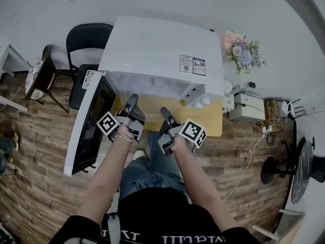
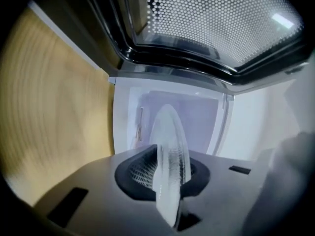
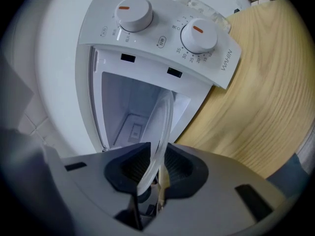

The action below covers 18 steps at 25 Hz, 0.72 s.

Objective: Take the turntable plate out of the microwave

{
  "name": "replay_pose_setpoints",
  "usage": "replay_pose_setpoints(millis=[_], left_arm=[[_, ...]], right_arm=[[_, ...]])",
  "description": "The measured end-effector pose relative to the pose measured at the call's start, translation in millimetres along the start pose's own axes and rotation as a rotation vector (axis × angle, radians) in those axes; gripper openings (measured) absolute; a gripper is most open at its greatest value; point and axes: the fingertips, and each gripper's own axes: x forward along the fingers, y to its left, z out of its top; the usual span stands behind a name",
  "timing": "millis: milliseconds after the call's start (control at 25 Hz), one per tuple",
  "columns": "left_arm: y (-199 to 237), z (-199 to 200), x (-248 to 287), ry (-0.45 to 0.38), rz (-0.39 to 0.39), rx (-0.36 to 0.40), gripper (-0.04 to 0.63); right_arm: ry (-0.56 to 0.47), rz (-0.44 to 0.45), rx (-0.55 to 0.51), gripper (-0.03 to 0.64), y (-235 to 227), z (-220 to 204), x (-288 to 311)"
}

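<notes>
The turntable plate [image 2: 170,141] is held at the mouth of the microwave [image 1: 157,44], partly clear of the cavity [image 3: 127,113] and above the wooden surface [image 1: 213,122]. The door [image 1: 89,131] is swung wide toward 9 o'clock.

The left tool [image 2: 167,176] is pressed tight on the near rim at about 7 o'clock. The right tool [image 3: 153,173] is set at about 5 o'clock, with its jaws slightly spread around the rim, so it is judged to give little or no clamp.

For the withdrawal to be done well, the plate should be drawn straight toward 6 o'clock and kept level. The far edge should be lifted just enough to clear the cavity sill. Since the weight is judged to be carried mostly by the left tool, sagging on the right side should be watched for. The right jaws are best closed again before more glass is brought out. The door at 9 o'clock should be kept clear of.

The plate is round, so no long axis can be named. It is judged to lie roughly flat, faces up and down, with its near rim toward 6 o'clock and its far rim toward 12.
</notes>
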Motion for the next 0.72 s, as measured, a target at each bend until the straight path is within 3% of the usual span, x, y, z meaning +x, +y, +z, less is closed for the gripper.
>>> replay_pose_setpoints(millis=[400,720], left_arm=[[-9,-17,-27,0.085,-0.009,-0.022,0.040],[-21,-32,-39,0.181,-0.059,-0.033,0.040]], right_arm=[[-0.042,-0.015,-0.110,0.103,6,16,0],[-0.078,0.046,-0.177,0.095,18,24,-17]])
